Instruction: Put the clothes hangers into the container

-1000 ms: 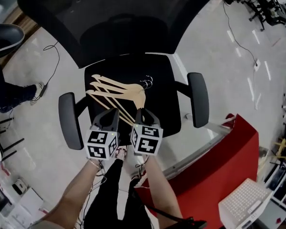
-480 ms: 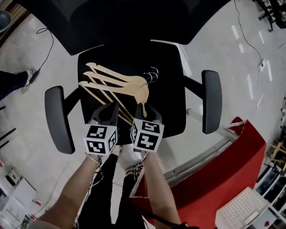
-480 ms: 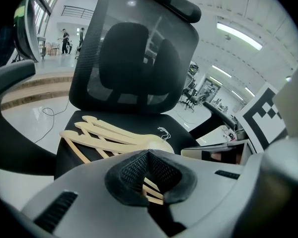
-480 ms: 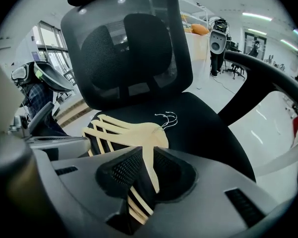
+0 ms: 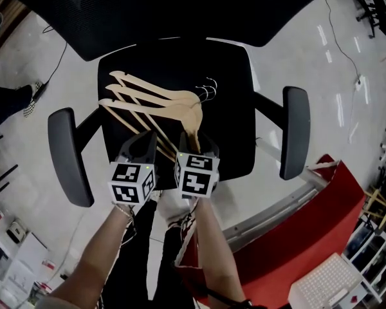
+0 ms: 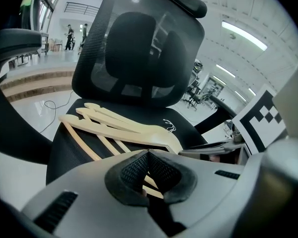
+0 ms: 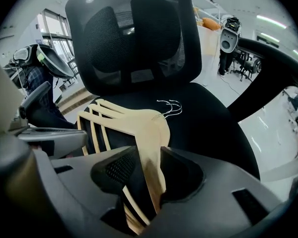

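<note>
1. Hangers (image 5: pixel 156 103): a fanned bundle of pale wood lying on the black seat (image 5: pixel 235 118) of a chair, with the wire hooks (image 5: pixel 209 89) toward the seat's middle and the arm tips fanning out to the person's left.
2. Left gripper (image 5: pixel 145 144): clenched. Its own view shows the pads (image 6: pixel 134 170) meeting at their tips, with the hangers' lower bars (image 6: pixel 150 183) caught in the gap behind them. The head view shows only its snout over those bars.
3. Right gripper (image 5: pixel 197 144): its jaws have just been opening. Its own view shows the pads standing apart, with one hanger shoulder (image 7: pixel 151 155) running loose between them. There is a dark gap on the left side, so the hangers are released on this side.
4. Only the head view shows both armrests (image 5: pixel 67 154), both forearms (image 5: pixel 98 262), the white floor with a cable (image 5: pixel 55 56), and a red object (image 5: pixel 302 237) low on the right, well apart from the chair.
5. Only the gripper views show the mesh backrest (image 7: pixel 139 38) rising upright behind the hangers.
6. The left gripper view adds the right gripper's marker cube at its right edge.
7. The right gripper view adds the left gripper's side at its left edge and shows the hooks (image 7: pixel 170 107) clearly.
</note>
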`<action>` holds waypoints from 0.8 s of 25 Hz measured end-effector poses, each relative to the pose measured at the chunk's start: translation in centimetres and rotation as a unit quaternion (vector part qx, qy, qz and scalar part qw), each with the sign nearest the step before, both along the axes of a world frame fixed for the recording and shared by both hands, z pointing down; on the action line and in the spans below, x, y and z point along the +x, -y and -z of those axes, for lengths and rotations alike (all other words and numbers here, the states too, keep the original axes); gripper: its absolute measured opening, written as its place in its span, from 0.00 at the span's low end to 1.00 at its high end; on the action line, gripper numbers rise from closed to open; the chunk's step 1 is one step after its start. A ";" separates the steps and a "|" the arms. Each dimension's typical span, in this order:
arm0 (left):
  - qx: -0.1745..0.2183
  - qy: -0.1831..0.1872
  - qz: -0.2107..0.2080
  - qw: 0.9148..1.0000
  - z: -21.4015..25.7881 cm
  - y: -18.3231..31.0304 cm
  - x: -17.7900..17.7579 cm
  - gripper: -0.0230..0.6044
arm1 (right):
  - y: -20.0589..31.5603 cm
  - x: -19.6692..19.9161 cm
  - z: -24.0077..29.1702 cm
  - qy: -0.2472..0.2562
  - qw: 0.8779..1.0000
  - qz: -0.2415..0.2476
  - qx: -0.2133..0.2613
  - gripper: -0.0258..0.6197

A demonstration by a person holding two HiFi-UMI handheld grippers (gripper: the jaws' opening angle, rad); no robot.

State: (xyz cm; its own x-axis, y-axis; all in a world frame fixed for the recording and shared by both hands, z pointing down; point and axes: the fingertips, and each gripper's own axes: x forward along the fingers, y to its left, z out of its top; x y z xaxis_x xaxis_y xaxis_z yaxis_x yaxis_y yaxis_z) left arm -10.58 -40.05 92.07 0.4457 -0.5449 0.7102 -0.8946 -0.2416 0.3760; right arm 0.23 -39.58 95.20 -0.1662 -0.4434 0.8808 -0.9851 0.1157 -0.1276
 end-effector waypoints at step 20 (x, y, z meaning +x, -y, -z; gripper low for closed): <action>-0.014 0.006 0.010 1.000 -2.4 -0.5 -0.2 0.04 | 0.4 0.4 -1.9 -0.042 0.998 0.040 0.006 0.26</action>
State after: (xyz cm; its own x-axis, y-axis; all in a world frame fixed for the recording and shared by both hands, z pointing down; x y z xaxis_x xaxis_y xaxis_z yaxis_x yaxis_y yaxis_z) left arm -10.78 -39.59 94.51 0.4258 -0.5335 0.7308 -0.9038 -0.2131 0.3711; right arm 0.65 -40.00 97.09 -0.1262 -0.4432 0.8875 -0.9799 0.1950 -0.0420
